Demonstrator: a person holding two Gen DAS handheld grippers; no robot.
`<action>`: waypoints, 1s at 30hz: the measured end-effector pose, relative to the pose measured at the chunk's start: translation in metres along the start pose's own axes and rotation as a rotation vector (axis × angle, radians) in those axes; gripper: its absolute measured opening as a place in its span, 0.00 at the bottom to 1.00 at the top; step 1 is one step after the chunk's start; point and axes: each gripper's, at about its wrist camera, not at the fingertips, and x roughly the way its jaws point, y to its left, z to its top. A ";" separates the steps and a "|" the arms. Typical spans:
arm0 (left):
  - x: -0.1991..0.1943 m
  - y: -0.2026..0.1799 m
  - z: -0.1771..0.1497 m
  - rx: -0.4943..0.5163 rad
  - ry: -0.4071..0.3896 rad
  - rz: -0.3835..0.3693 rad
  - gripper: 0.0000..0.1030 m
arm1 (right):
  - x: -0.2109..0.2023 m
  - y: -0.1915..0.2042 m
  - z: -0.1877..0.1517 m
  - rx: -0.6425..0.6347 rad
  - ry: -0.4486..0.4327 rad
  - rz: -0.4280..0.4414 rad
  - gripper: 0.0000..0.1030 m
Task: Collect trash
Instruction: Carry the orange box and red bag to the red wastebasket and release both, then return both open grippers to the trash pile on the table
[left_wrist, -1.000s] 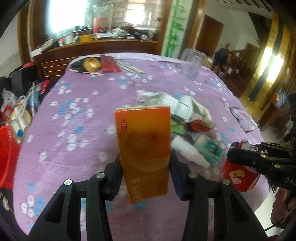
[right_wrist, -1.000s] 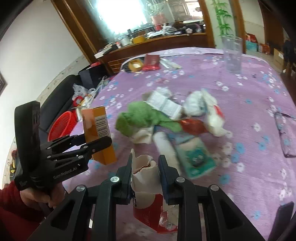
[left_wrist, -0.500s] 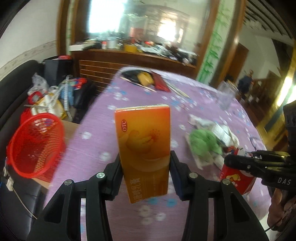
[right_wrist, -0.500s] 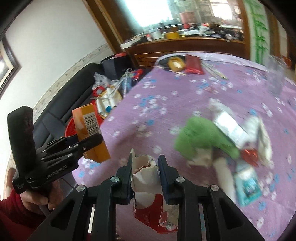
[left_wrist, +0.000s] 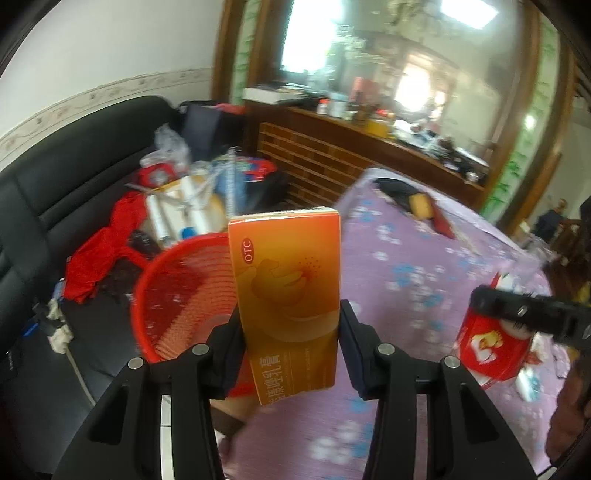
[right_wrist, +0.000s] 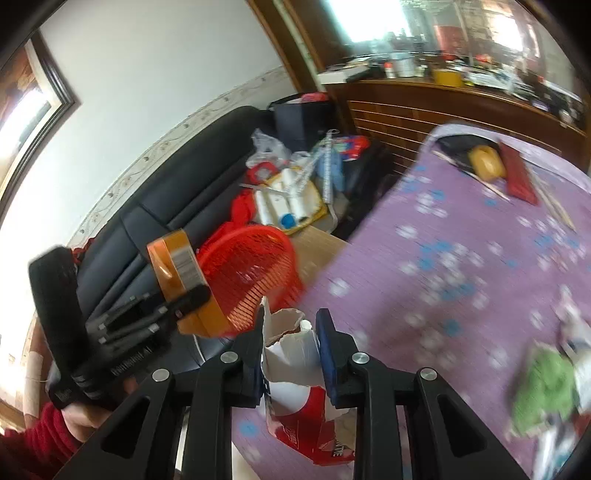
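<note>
My left gripper (left_wrist: 290, 347) is shut on an orange medicine box (left_wrist: 286, 291) and holds it upright beside the red mesh basket (left_wrist: 177, 295), over the table's left edge. The box (right_wrist: 181, 280) and the left gripper (right_wrist: 184, 299) also show in the right wrist view, in front of the basket (right_wrist: 251, 269). My right gripper (right_wrist: 291, 350) is shut on a torn red and white carton (right_wrist: 299, 391), held above the purple tablecloth (right_wrist: 461, 280). The carton (left_wrist: 491, 347) shows at the right of the left wrist view.
A black sofa (left_wrist: 62, 184) with piled clutter (left_wrist: 184, 210) stands behind the basket. A wooden sideboard (left_wrist: 332, 147) is at the back. A tape roll (right_wrist: 485, 166) and red packet (right_wrist: 517, 177) lie at the table's far end; green cloth (right_wrist: 543, 391) and other trash lie right.
Both grippers have swung left with their loads, away from the trash pile. The red basket and sofa have come into the middle of both views.
</note>
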 end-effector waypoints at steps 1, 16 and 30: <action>0.004 0.009 0.002 -0.009 0.005 0.010 0.44 | 0.010 0.006 0.006 0.002 0.004 0.011 0.26; 0.025 0.070 0.019 -0.083 -0.004 0.061 0.67 | 0.121 0.049 0.077 0.052 -0.014 0.008 0.56; 0.001 0.020 -0.017 0.009 -0.010 -0.010 0.68 | 0.032 0.007 0.010 0.145 -0.036 0.014 0.58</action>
